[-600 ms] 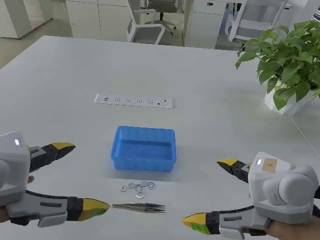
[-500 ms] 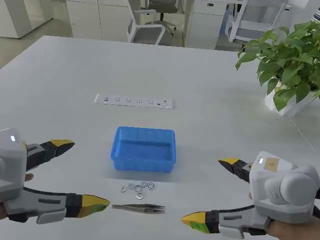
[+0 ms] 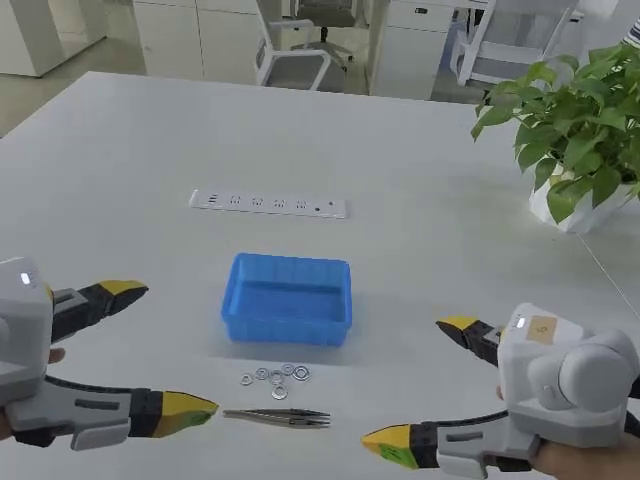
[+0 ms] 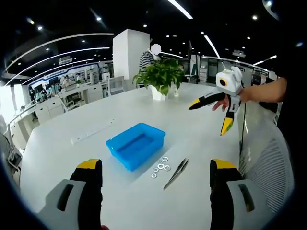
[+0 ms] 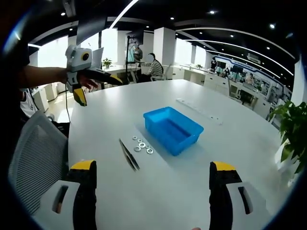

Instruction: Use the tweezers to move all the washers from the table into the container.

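White desk [image 3: 420, 240] in an open-plan office carries the work. The left gripper [image 3: 165, 350] and right gripper [image 3: 418, 380] hover over its near edge, jaws wide apart and holding nothing. Between them lie the tweezers [image 3: 278, 415], untouched. Just beyond is the cluster of washers [image 3: 275, 376], then the blue container [image 3: 285, 330], with a power strip [image 3: 268, 203] farther back. Picking up the tweezers looks like the step in hand: close on their mid-length, square across both arms, so the tips stay controllable. Since the earlier frame the left gripper has edged slightly outward, while tweezers and washers lie unmoved.
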Tool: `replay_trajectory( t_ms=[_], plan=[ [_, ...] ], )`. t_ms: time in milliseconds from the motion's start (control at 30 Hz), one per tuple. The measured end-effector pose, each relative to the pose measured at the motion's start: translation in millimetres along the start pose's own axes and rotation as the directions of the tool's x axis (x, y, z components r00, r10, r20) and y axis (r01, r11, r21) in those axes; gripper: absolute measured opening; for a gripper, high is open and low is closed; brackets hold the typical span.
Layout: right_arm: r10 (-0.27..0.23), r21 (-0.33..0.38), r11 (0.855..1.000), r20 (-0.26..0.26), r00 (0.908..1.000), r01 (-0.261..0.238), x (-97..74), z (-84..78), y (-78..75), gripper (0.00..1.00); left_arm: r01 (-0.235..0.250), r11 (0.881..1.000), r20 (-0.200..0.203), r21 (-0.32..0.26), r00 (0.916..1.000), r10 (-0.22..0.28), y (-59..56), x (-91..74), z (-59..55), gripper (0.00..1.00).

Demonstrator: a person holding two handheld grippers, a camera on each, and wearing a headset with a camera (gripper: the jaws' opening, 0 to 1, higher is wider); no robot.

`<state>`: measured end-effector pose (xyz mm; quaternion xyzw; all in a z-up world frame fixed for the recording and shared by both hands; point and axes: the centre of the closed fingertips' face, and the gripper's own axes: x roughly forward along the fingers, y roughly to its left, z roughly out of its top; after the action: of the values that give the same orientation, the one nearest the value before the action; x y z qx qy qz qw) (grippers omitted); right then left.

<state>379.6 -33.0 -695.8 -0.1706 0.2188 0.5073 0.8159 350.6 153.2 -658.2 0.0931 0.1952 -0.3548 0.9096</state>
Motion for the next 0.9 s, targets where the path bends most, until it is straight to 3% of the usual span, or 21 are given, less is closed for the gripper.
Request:
replay_trajectory(
  t_ms=[900],
  plan=[
    [-0.002, 0.001, 1.0, 0.004, 1.0, 0.002, -1.1, 0.4, -1.8, 1.0, 0.006, 1.0, -0.003, 0.005, 1.0, -0.006, -1.0, 0.8, 0.0, 0.99]
  ],
)
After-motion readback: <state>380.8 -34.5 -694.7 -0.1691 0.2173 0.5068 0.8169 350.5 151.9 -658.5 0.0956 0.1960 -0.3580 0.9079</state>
